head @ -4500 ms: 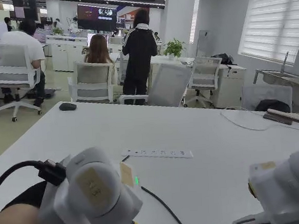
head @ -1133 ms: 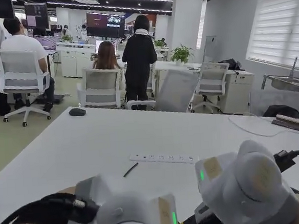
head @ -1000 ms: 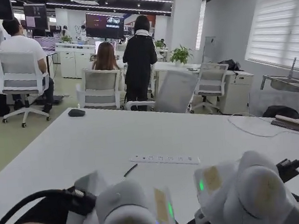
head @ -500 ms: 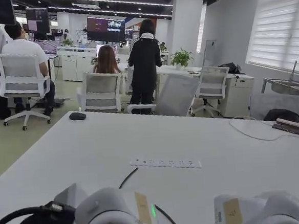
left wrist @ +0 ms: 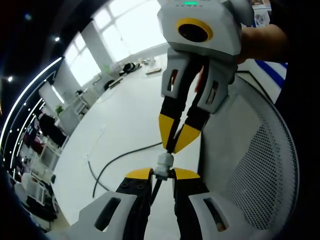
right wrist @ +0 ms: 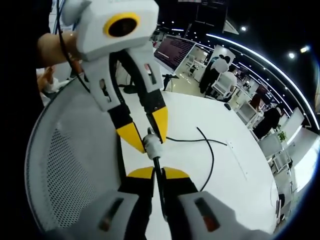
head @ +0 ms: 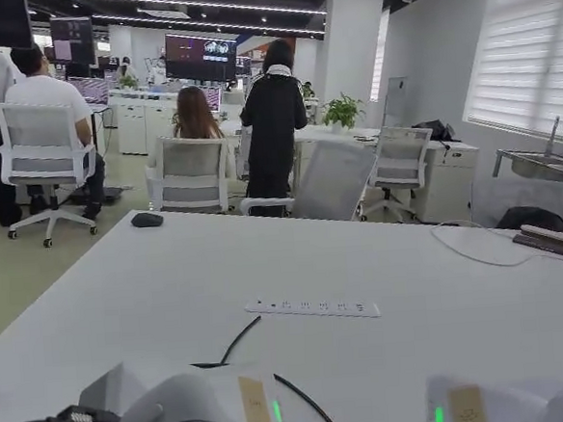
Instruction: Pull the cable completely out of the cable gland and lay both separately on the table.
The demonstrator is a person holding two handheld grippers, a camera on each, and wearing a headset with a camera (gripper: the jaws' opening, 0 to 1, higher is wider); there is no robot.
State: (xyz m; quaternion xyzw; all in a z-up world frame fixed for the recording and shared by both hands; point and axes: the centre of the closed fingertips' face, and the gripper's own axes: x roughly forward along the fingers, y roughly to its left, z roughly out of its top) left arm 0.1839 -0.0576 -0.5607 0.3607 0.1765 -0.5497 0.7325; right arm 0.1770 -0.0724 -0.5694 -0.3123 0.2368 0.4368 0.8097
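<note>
The white worktop [head: 123, 299] lies open across the head view. Its left edge runs away toward a small dark object [head: 147, 219] near the far corner, too small to identify. Toward the middle the black cable [head: 236, 345] trails over bare surface, just short of a white power strip [head: 313, 309], with free room on every side. The bottom edge cuts off two white gripper housings, so their jaws are hidden there.

In the left gripper view, the left hand-held gripper [left wrist: 161, 174] has its yellow tips drawn in against the white cable gland [left wrist: 163, 164], which sits between them. This is where the worktop's edge meets a grey mesh chair [left wrist: 260, 160] on the right. In the right gripper view, the right hand-held gripper [right wrist: 157, 173] is pinched almost closed on the cable just below the gland, tips nearly meeting the other gripper's. The cable runs into the gland; how far it reaches inside is hidden.
</note>
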